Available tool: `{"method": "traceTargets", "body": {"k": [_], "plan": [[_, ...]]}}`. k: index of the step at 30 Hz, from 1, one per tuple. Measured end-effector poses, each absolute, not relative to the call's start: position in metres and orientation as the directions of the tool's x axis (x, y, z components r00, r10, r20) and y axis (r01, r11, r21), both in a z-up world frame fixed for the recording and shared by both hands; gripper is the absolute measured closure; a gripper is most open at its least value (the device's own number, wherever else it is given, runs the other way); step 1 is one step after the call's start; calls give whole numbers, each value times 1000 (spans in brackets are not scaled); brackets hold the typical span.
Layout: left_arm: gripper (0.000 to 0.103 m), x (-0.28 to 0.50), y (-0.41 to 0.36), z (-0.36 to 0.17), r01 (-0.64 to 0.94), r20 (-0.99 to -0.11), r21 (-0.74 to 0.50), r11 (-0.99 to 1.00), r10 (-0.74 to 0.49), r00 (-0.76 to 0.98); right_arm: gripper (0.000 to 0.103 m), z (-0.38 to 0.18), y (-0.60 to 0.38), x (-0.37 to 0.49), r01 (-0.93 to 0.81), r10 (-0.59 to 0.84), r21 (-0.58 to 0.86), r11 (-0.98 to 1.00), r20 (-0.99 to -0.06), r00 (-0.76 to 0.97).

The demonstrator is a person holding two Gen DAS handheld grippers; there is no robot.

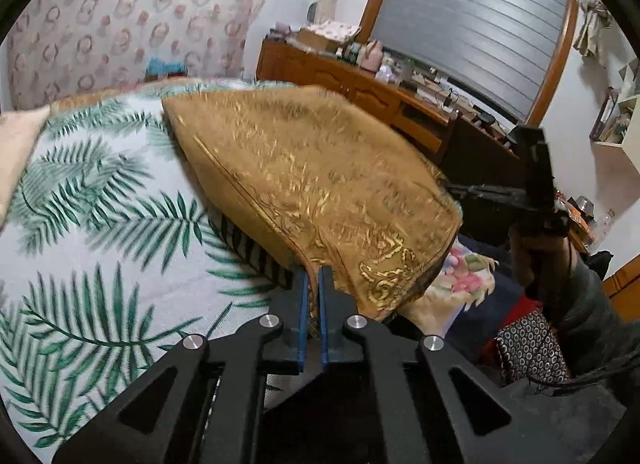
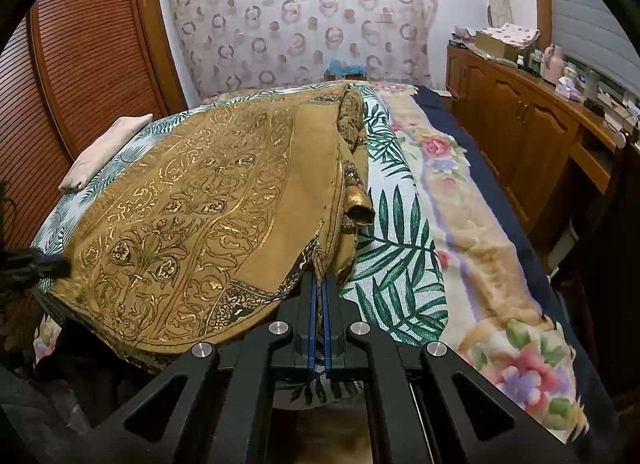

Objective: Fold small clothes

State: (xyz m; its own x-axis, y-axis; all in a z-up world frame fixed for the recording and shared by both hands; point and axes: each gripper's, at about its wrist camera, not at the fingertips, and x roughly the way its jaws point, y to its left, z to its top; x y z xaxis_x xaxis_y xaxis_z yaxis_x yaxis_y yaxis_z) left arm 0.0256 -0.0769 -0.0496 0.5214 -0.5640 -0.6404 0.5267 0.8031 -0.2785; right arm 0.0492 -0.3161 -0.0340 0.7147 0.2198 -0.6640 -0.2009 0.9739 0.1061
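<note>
- Viewing from the left wrist:
  - Left claw [image 1: 314, 276] pressed together on the near edge of the cloth [image 1: 312, 168]; fabric visible between the blue pads [image 1: 305, 304], so pinching, not merely closed.
  - Cloth rising up and away from the claw, lifted clear of the bed [image 1: 100, 224] along the near side and stretched toward the upper right.
  - Right claw [image 1: 448, 186] holding the far right corner; only its dark body and the person's hand [image 1: 536, 248] behind it legible, pad contact not resolvable in this view.
  - Held edge running diagonally between the two claws; judged to be the edge that the fold carries over.
- Viewing from the right wrist:
  - Right claw [image 2: 319, 284] pressed together on a bunched edge of the cloth [image 2: 192, 216]; fabric clamped between the pads [image 2: 327, 324].
  - Bulk of the cloth lying to the left of and beyond this claw, spread over the bed [image 2: 396, 232], long axis running away toward the curtain [image 2: 300, 16].
  - Left claw [image 2: 44, 266] at the far left edge of the cloth, only its dark tip showing.
  - Both claws at the near edge, one per side; next move judged to depend on carrying that edge away along the long axis, both sides kept level.
- Appearance of the cloth:
  - Mustard-brown, thin, printed with gold and black floral scrollwork in arched panels, dark patterned border along the hem.
  - Right side already doubled over, plain reverse showing, with a rumpled ridge along that fold.
  - Limp fabric; sagging between the grips likely if the tension drops.
</note>
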Motion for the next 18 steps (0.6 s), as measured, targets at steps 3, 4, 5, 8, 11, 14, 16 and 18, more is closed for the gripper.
{"method": "traceTargets", "body": {"k": [3,4,5,8,11,14,16,18], "plan": [[98,25,-77,-51,522,-653,-266,811,-549,521,101,-31,-318,47,-201,227,117,973,-659,717],[98,26,-78,-54,517,-660,-266,814,-545,518,101,-31,-319,47,-197,227,120,973,-657,719],[98,28,-78,-57,513,-664,-268,815,-542,514,98,-30,-320,46,-193,226,124,973,-655,721],[98,32,-77,-64,500,-677,-279,820,-537,503,74,-32,-322,43,-184,234,145,972,-651,722],[98,33,-76,-66,497,-682,-277,822,-533,500,49,-32,-326,41,-170,235,163,972,-647,725],[97,36,-77,-70,493,-693,-282,823,-530,489,48,-35,-325,40,-177,251,179,968,-650,717],[97,38,-77,-74,481,-703,-287,828,-523,482,48,-38,-321,42,-186,257,177,966,-662,704],[93,41,-77,-77,470,-712,-294,832,-519,473,48,-42,-317,45,-191,252,166,968,-680,689]]}}
